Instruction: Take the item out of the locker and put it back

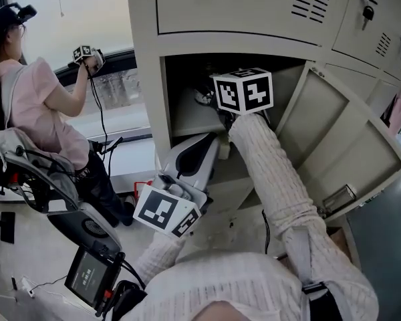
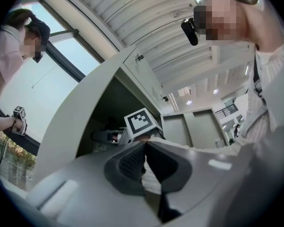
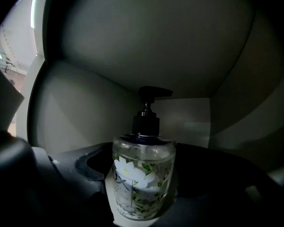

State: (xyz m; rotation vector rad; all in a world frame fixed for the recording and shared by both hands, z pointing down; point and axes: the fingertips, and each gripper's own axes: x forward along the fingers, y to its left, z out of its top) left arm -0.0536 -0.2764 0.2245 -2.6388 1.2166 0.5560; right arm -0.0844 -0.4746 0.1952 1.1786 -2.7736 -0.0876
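A clear pump bottle [image 3: 142, 183] with a white flower print and a black pump stands upright on the floor of the dark locker compartment [image 1: 187, 112]. My right gripper [image 3: 141, 170] reaches into the locker with the bottle between its wide jaws. The left pad stands apart from the glass, so it is open. In the head view only its marker cube [image 1: 244, 91] and my sleeve show, and the bottle is hidden. My left gripper [image 1: 202, 154] hangs outside, just below the compartment's opening, tilted upward. Its jaws are shut with nothing between them [image 2: 144, 145].
The locker door [image 1: 341, 139] hangs open to the right. More closed lockers stand above and to the right, one with a key [image 1: 367, 12]. Another person [image 1: 33, 105] stands at the left by the window. A device with a screen [image 1: 90, 273] and cables lie at lower left.
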